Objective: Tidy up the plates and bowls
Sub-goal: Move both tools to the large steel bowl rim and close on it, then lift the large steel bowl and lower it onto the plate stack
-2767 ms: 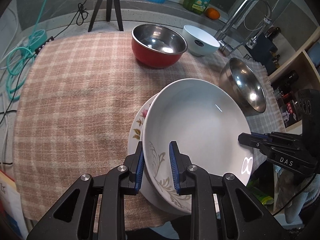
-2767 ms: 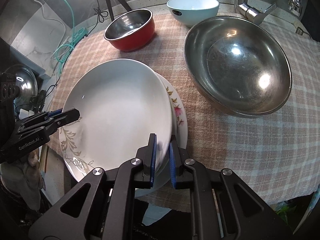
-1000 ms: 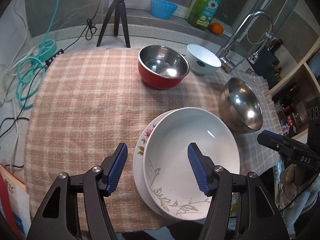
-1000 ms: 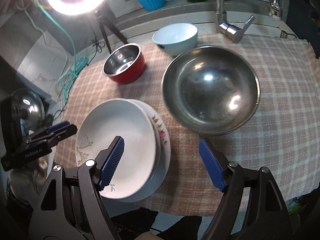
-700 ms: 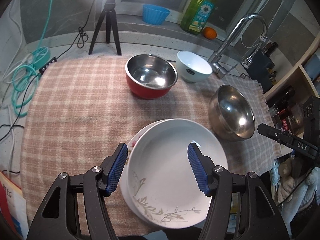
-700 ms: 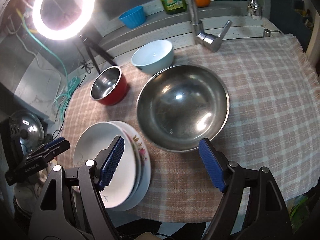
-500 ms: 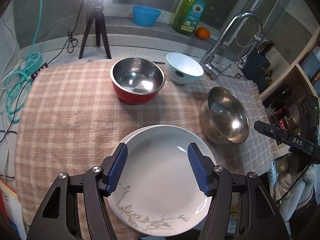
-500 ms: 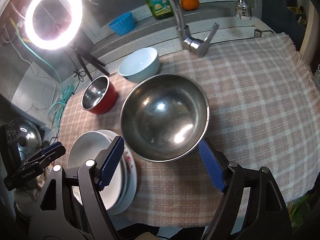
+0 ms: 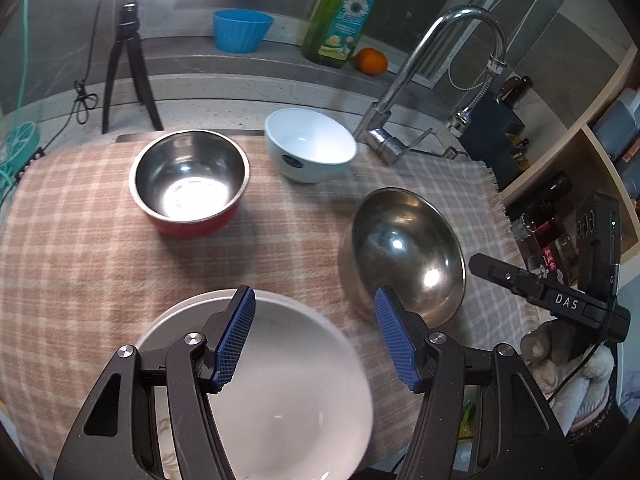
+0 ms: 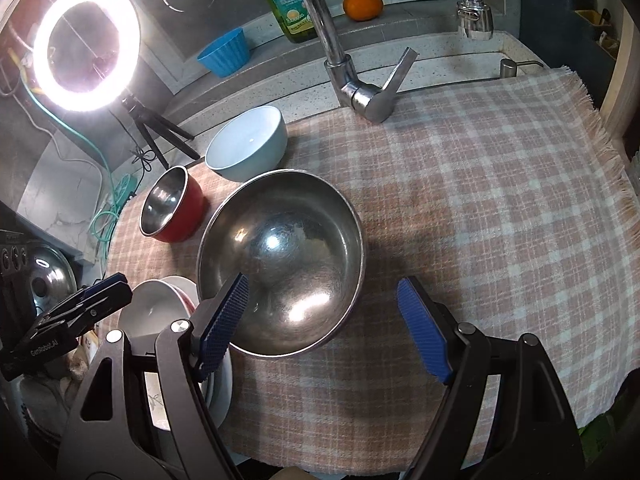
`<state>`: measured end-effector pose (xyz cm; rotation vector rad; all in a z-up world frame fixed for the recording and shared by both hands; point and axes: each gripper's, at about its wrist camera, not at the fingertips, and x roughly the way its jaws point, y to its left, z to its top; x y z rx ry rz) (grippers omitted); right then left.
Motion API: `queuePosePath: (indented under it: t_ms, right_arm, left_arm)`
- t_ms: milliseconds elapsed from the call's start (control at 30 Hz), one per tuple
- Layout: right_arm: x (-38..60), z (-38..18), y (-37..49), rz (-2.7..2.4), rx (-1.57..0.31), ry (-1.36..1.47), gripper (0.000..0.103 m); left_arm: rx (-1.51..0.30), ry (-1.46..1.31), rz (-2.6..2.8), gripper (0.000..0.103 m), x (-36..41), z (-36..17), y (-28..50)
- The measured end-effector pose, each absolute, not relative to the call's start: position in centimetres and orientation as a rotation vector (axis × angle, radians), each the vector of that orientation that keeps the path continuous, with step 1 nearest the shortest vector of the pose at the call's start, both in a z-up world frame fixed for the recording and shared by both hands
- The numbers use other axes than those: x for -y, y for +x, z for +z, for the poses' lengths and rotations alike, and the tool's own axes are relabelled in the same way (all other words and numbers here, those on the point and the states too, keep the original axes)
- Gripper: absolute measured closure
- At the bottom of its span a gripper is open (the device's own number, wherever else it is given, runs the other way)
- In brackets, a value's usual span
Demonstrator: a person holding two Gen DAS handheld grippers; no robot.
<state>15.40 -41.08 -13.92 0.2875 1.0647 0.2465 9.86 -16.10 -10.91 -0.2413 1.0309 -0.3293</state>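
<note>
A deep white plate (image 9: 288, 380) rests on a flowered plate at the near edge of the checked cloth; both also show in the right wrist view (image 10: 154, 312). My left gripper (image 9: 314, 336) is open and empty above the white plate. My right gripper (image 10: 324, 326) is open and empty over the near rim of the large steel bowl (image 10: 280, 260), which also shows in the left wrist view (image 9: 404, 252). A red steel-lined bowl (image 9: 188, 186) and a pale blue bowl (image 9: 310, 150) stand farther back.
A tap (image 9: 432, 80) stands behind the cloth (image 10: 480, 200). A ring light on a tripod (image 10: 86, 46), a blue cup (image 9: 242, 30), a soap bottle (image 9: 342, 16) and an orange (image 9: 371, 61) are at the back. Shelves (image 9: 580, 184) are at the right.
Both grippers let go of the white plate, opened wide, and drew up and back. The plate now lies on the flowered plate. The right gripper has swung over the steel bowl.
</note>
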Motion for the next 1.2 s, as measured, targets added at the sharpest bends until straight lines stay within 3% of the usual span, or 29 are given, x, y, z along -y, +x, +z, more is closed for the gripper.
queuePosePath:
  t_ms: [333, 633, 833, 933, 1067, 1200]
  right_arm:
    - [41.2, -14.8, 16.6, 0.292, -1.081, 0.269, 0.024]
    - [41.0, -16.2, 17.8, 0.331, -1.134, 0.254, 0.050]
    - [41.0, -17.2, 18.6, 0.336, -1.166, 0.252, 0.062]
    - [41.1, -17.6, 18.8, 0.322, -1.172, 0.241, 0.069]
    - [41.5, -17.8, 19.2, 0.302, -1.178, 0.238, 0.087]
    - [41.4, -17.8, 19.1, 0.290, -1.173, 0.221, 0.088]
  left_arm:
    - [-1.090, -0.292, -0.379, 0.041, 19.5, -12.7, 12.4]
    - [-1.129, -0.302, -0.388, 0.044, 20.8, -14.2, 13.7]
    - [-1.144, -0.291, -0.395, 0.061, 21.2, -14.7, 14.1]
    - [-1.151, -0.277, -0.398, 0.063, 21.5, -15.0, 14.3]
    - [-1.146, -0.254, -0.395, 0.063, 21.6, -15.1, 14.4]
    - [-1.143, -0.250, -0.395, 0.064, 21.6, -14.9, 14.3]
